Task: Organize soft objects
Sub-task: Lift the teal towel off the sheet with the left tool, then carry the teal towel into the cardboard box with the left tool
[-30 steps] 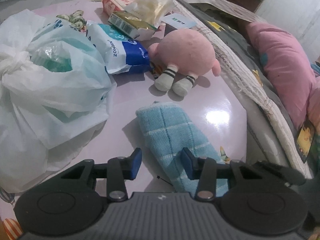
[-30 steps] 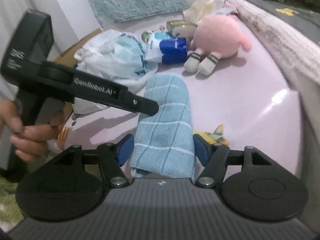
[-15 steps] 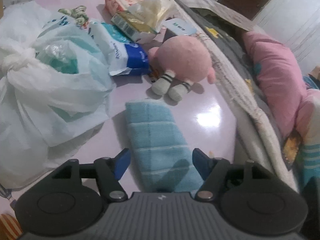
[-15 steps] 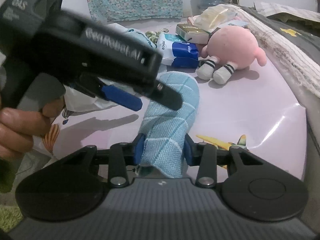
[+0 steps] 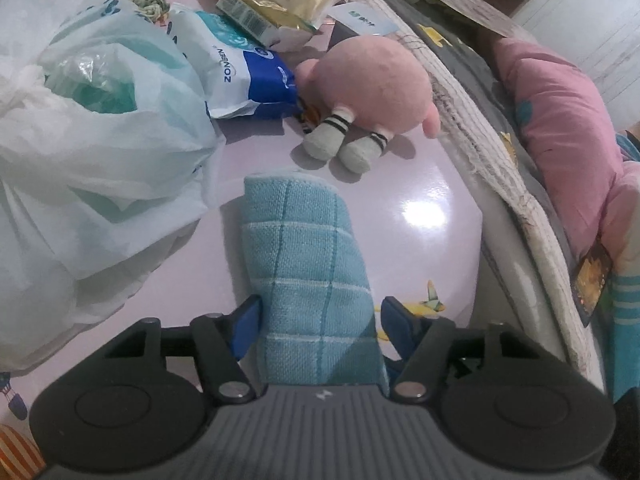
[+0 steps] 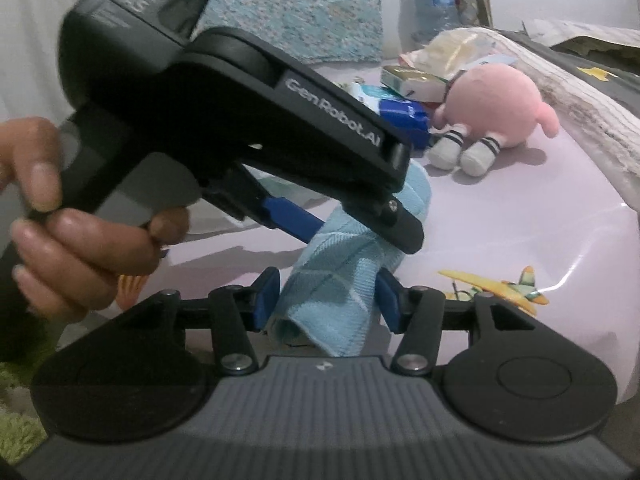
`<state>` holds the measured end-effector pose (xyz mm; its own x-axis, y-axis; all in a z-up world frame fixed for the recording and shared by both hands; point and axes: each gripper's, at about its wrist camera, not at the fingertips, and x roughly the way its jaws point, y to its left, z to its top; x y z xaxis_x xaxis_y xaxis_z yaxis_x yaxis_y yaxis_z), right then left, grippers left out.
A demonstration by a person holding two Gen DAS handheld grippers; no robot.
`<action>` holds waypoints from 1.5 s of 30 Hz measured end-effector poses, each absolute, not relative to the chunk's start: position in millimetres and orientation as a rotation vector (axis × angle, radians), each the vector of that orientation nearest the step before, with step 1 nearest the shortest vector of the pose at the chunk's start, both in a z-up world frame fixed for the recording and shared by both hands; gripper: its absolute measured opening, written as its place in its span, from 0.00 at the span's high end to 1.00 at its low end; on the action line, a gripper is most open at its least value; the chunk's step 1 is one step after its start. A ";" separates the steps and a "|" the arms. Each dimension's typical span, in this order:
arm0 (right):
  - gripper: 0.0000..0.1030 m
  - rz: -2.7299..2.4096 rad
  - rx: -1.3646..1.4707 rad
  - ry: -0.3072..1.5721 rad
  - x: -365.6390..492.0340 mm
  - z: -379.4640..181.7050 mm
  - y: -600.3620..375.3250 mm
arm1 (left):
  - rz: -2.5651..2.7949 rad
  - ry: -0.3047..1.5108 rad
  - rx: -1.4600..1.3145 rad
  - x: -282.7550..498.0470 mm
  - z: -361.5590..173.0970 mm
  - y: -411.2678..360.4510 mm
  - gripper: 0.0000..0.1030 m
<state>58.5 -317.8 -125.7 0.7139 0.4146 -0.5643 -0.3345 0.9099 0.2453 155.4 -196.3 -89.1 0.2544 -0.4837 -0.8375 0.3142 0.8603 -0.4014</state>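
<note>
Your left gripper (image 5: 318, 326) points steeply down over the near end of the rolled blue towel (image 5: 308, 272); its jaws straddle the roll and are closing, the left pad at the cloth's edge, the right pad apart from it. Your left hand (image 6: 80, 240) wraps the handle at the left of the right wrist view. Your right gripper (image 6: 326, 300) tilts down more shallowly at the same end of the towel; its jaws are opening, with the towel end between them and both pads just clear of the cloth.

The towel lies lengthwise on the pink counter (image 5: 436, 200). Beyond its far end lies the pink plush toy (image 5: 368, 76), feet toward the towel. Left of the towel sits the white plastic bag (image 5: 88, 136); a blue-and-white tissue pack (image 5: 248, 80) lies beyond, beside the toy.

Half a second ago your right gripper pinched the towel end tighter, and your left jaws stood wider around the roll. The towel's place on the counter is unchanged.
</note>
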 end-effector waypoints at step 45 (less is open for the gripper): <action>0.35 0.343 0.400 0.423 141.7 -11.8 -438.6 | -0.599 0.961 -0.241 132.7 -11.4 -153.8 0.77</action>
